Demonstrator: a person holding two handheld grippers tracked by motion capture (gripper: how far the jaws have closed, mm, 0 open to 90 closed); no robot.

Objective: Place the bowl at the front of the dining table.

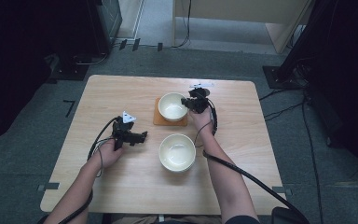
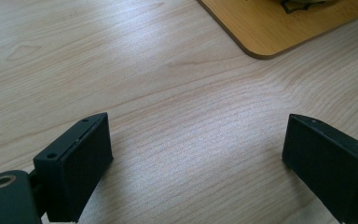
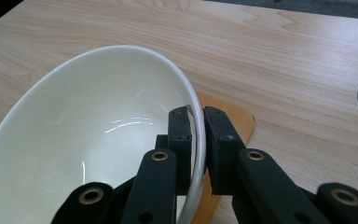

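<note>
Your right gripper (image 1: 189,102) is clamped on the rim of the far white bowl (image 1: 172,106), at the bowl's right edge as the high view shows it. In the right gripper view the two black jaws pinch that rim (image 3: 198,140) between them, one pad inside the bowl (image 3: 88,135) and one outside, with the bowl wall running straight up through the narrow gap. That bowl sits on a square wooden coaster (image 1: 159,119) near the middle of the table (image 1: 121,88), and the coaster's corner (image 3: 235,119) shows just behind the outer jaw. A second white bowl (image 1: 177,152) stands directly on the tabletop, nearer to you and just in front of the coaster, apart from both grippers. Your left gripper (image 1: 142,136) rests low over the table to the left of that nearer bowl, well apart from the coaster bowl, with its grey three-cornered plate (image 1: 128,117) on top. In the left gripper view its jaws stand wide apart with only bare wood grain (image 2: 186,140) between them, holding nothing, and the rounded corner of the coaster (image 2: 265,32) lies ahead at the upper right. Both of your forearms come in from the near edge of the table, cables trailing from each gripper.
</note>
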